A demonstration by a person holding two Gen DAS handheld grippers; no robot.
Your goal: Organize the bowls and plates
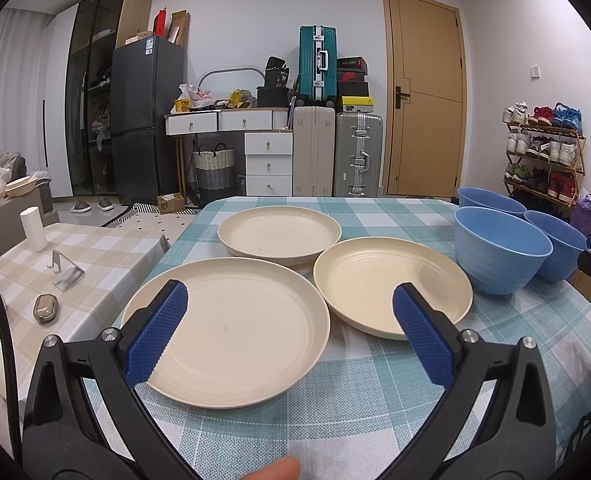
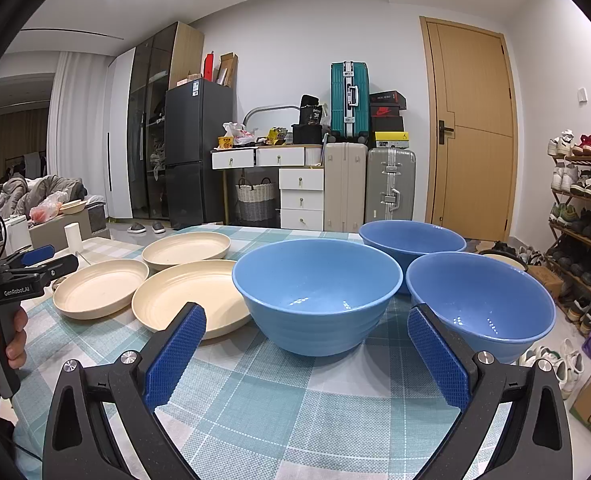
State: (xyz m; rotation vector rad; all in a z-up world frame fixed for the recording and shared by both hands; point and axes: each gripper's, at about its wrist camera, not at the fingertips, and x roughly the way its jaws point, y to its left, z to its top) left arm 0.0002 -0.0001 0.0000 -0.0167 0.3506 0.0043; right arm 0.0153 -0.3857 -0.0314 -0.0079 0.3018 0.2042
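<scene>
While both tools gape empty, the cream plates at 12 o'clock look light, stiff, slick: pinch a raised rim.

The clearest lettering is "GenRobot.AI", printed in white on the black body of the left gripper, seen at the left edge of the right wrist view. Far across the room, a black bag on the white drawer unit carries the number "36" on a small white label. To its right, a red shoebox in the stack on the grey suitcase shows a white Nike swoosh, and the yellow box below it bears a small Jordan figure. Other labels, on the fridge and cartons, are too small to read.
</scene>
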